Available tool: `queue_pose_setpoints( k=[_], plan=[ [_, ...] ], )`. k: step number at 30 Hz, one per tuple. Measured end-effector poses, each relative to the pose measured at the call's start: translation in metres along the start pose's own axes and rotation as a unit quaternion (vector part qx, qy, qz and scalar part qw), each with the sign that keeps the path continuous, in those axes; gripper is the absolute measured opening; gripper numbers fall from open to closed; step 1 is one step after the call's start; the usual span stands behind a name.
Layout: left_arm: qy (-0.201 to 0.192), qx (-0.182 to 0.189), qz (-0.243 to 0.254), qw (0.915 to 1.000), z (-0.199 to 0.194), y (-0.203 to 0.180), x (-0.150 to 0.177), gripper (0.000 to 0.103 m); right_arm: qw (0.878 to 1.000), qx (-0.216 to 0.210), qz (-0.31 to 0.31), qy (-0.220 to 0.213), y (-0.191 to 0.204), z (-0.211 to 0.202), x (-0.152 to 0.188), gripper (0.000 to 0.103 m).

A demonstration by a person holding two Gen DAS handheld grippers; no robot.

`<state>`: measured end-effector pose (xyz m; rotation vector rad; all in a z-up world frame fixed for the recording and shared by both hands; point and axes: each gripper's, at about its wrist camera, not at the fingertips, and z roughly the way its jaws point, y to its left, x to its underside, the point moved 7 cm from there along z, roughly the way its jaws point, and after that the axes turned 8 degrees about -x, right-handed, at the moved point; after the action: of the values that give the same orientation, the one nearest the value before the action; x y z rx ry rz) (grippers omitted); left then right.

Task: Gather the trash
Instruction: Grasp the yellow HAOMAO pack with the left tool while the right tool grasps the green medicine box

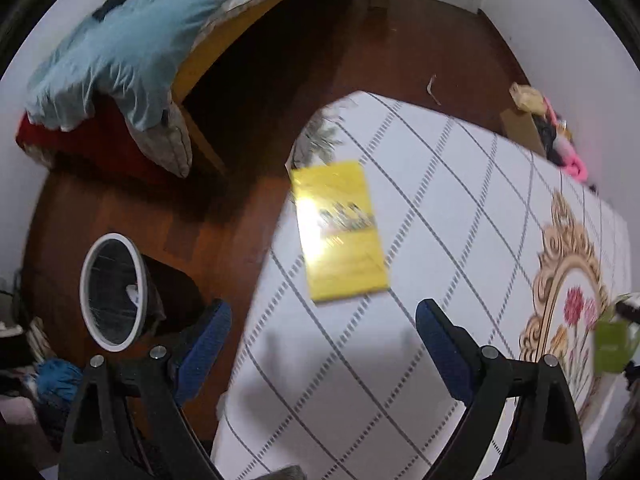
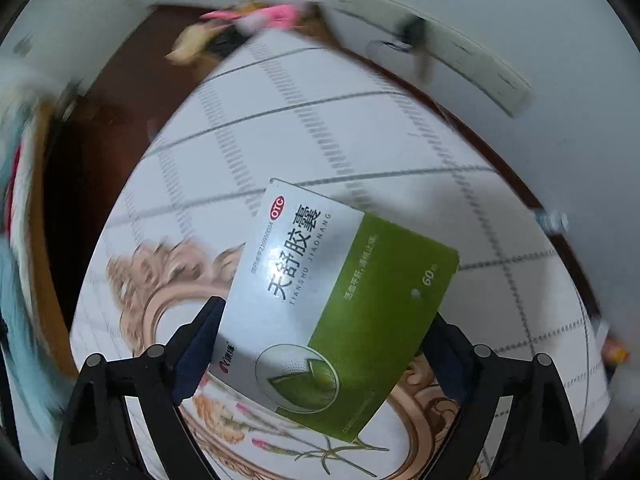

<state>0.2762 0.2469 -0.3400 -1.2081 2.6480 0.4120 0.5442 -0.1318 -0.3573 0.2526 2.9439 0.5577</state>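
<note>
The flat, glossy white-and-green medicine box point(image 2: 340, 304), a carton printed "OTC", "TIANSHU JIAONANG" and "60", sits between the blue-padded fingers of the right hand-held gripper point(image 2: 320, 344), which clamp its long edges above the bench point(image 2: 400, 128) with its grid-patterned cloth. The left hand-held gripper point(image 1: 324, 344) gapes empty, near a shiny yellow box point(image 1: 340, 232) lying flat on the bench; its print is blurred.

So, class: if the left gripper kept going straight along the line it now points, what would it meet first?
Most likely the white checked tablecloth just short of the yellow box. The left gripper stands open with nothing between its fingers; depth is hard to judge, so the box could come first.
</note>
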Motion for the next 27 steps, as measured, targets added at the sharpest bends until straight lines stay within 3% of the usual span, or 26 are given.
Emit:
queue_pose_setpoints(
  k=[4, 7, 10, 15, 17, 18, 20, 21, 22, 27],
  plan=[
    [0.013, 0.016, -0.002, 0.9998, 0.012, 0.009, -0.014, 0.094, 0.987, -0.021, -0.156, 0.035, 0.071, 0.011, 0.028, 0.092],
    [0.03, 0.03, 0.009, 0.9991, 0.023, 0.001, -0.019, 0.094, 0.958, -0.012, -0.281, 0.06, 0.131, 0.023, 0.057, 0.092],
    [0.056, 0.034, 0.02, 0.9976, 0.039, -0.011, -0.024, 0.094, 0.942, -0.007, -0.323, 0.086, 0.163, 0.036, 0.073, 0.092],
    [0.087, 0.025, 0.034, 0.9953, 0.067, -0.029, -0.033, 0.093, 0.932, 0.038, -0.342, 0.112, 0.166, 0.056, 0.068, 0.093],
    [0.075, 0.026, 0.033, 0.9963, 0.066, -0.032, -0.036, 0.091, 0.93, 0.053, -0.343, 0.123, 0.164, 0.062, 0.067, 0.098],
    [0.068, 0.024, 0.031, 0.9969, 0.065, -0.032, -0.037, 0.084, 0.93, 0.053, -0.342, 0.123, 0.163, 0.063, 0.066, 0.1],
    [0.052, 0.023, 0.033, 0.9978, 0.06, -0.032, -0.037, 0.075, 0.933, 0.051, -0.337, 0.111, 0.162, 0.06, 0.062, 0.101],
    [0.041, 0.022, 0.037, 0.9982, 0.056, -0.033, -0.037, 0.062, 0.935, 0.05, -0.334, 0.107, 0.159, 0.058, 0.062, 0.101],
    [0.031, 0.023, 0.039, 0.9985, 0.052, -0.033, -0.036, 0.056, 0.937, 0.047, -0.331, 0.106, 0.158, 0.058, 0.062, 0.101],
    [0.001, 0.019, 0.058, 0.9981, 0.039, -0.034, -0.027, 0.056, 0.952, 0.039, -0.29, 0.093, 0.146, 0.057, 0.061, 0.101]
  ],
)
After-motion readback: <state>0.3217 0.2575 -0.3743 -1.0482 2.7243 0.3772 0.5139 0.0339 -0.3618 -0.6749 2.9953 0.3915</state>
